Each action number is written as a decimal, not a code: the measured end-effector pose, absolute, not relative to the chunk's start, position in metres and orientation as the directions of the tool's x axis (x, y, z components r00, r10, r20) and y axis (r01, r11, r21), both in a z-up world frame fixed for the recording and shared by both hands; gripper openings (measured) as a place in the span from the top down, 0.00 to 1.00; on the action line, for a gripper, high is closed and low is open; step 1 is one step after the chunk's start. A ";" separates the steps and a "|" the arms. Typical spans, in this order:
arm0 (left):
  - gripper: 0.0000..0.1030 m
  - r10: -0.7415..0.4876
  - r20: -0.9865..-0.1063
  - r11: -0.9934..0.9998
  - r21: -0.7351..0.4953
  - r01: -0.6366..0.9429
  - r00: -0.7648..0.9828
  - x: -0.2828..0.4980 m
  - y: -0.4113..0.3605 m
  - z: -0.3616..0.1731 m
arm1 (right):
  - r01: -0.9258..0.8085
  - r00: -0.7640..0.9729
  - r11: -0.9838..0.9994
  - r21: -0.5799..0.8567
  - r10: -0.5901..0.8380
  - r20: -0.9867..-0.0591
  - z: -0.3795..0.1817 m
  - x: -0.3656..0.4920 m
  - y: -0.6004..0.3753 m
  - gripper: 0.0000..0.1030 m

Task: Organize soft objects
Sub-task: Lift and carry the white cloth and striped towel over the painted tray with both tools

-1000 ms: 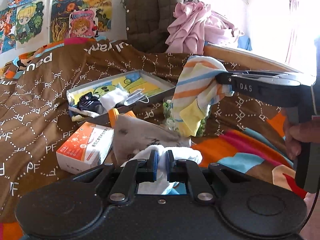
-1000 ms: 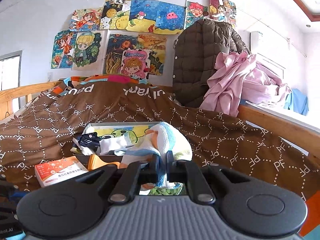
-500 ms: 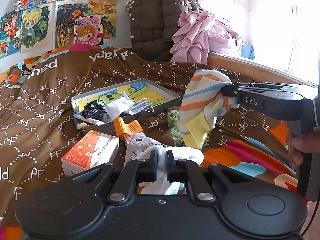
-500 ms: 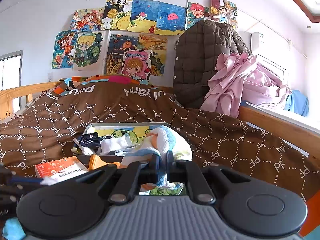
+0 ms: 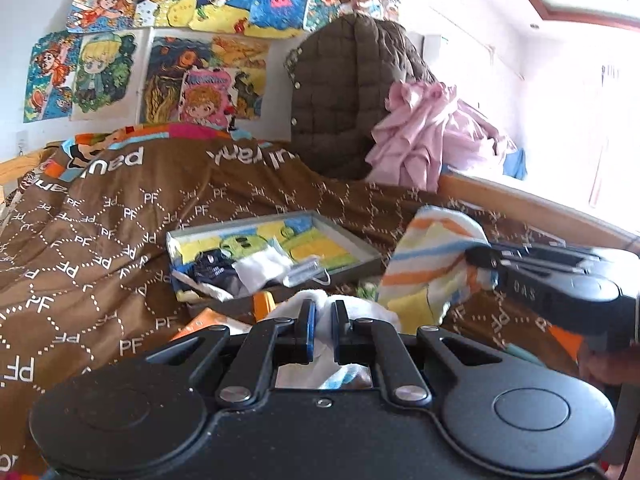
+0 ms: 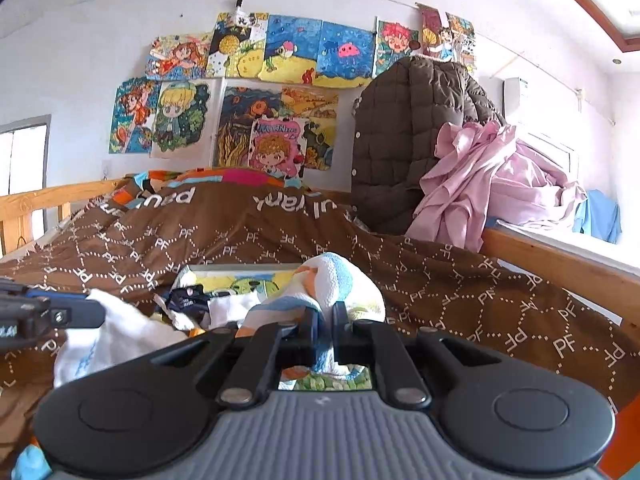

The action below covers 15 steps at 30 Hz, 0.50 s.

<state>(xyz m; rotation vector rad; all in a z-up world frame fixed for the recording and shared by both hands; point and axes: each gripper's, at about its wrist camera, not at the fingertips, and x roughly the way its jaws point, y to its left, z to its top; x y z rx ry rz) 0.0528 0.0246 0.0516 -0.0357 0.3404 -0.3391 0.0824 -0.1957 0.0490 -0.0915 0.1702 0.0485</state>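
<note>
My left gripper [image 5: 322, 322] is shut on a white cloth [image 5: 356, 312] and holds it up over the bed. The cloth also shows in the right wrist view [image 6: 116, 332], hanging from the left gripper [image 6: 100, 314]. My right gripper [image 6: 324, 322] is shut on a striped orange, blue and yellow towel [image 6: 336, 280]. In the left wrist view the towel [image 5: 428, 268] hangs from the right gripper [image 5: 476, 260]. A shallow grey box [image 5: 356, 246] on the brown bedspread holds a dark sock [image 5: 212, 270], a white cloth [image 5: 260, 266] and a face mask [image 5: 306, 272].
An orange and white carton [image 5: 200, 322] and an orange object [image 5: 263, 305] lie in front of the box. A brown jacket [image 5: 344, 96] and pink clothes [image 5: 432, 140] are piled at the back. A wooden bed rail [image 5: 540, 208] runs along the right.
My left gripper has lifted and tilted up with the white cloth, so the carton and a grey bag dropped out of sight. The right gripper and towel stayed almost still.
</note>
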 end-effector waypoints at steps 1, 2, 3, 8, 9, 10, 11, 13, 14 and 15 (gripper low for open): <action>0.92 -0.330 -0.316 0.944 -0.091 0.317 0.890 0.055 0.025 0.053 | -0.057 0.985 0.995 -0.083 0.042 -0.166 0.050 0.084 -0.196 0.93; 0.92 -0.328 -0.309 0.945 -0.093 0.315 0.893 0.057 0.025 0.055 | -0.060 0.986 0.995 -0.081 0.046 -0.160 0.052 0.086 -0.195 0.93; 0.92 -0.328 -0.302 0.945 -0.098 0.313 0.895 0.060 0.026 0.057 | -0.064 0.988 0.994 -0.085 0.051 -0.146 0.054 0.089 -0.195 0.93; 0.92 -0.328 -0.249 0.944 -0.134 0.303 0.911 0.083 0.028 0.066 | -0.074 0.993 0.989 -0.130 0.061 -0.100 0.068 0.121 -0.186 0.93; 0.92 -0.336 -0.246 0.940 -0.146 0.308 0.909 0.091 0.029 0.068 | -0.083 0.992 0.988 -0.130 0.070 -0.103 0.069 0.129 -0.185 0.93; 0.92 -0.349 -0.245 0.935 -0.152 0.319 0.905 0.102 0.029 0.070 | -0.090 0.992 0.988 -0.126 0.077 -0.104 0.071 0.138 -0.184 0.93; 0.92 -0.355 -0.242 0.933 -0.158 0.324 0.903 0.111 0.029 0.071 | -0.090 0.992 0.988 -0.123 0.077 -0.102 0.071 0.147 -0.183 0.93; 0.92 -0.379 -0.229 0.922 -0.176 0.345 0.897 0.132 0.031 0.072 | -0.090 0.991 0.988 -0.125 0.077 -0.105 0.070 0.165 -0.180 0.93; 0.92 -0.378 -0.224 0.922 -0.183 0.342 0.898 0.141 0.033 0.072 | -0.086 0.992 0.988 -0.130 0.072 -0.107 0.070 0.173 -0.179 0.93; 0.92 -0.374 -0.223 0.922 -0.191 0.336 0.900 0.150 0.035 0.071 | -0.081 0.992 0.987 -0.136 0.066 -0.110 0.068 0.182 -0.177 0.93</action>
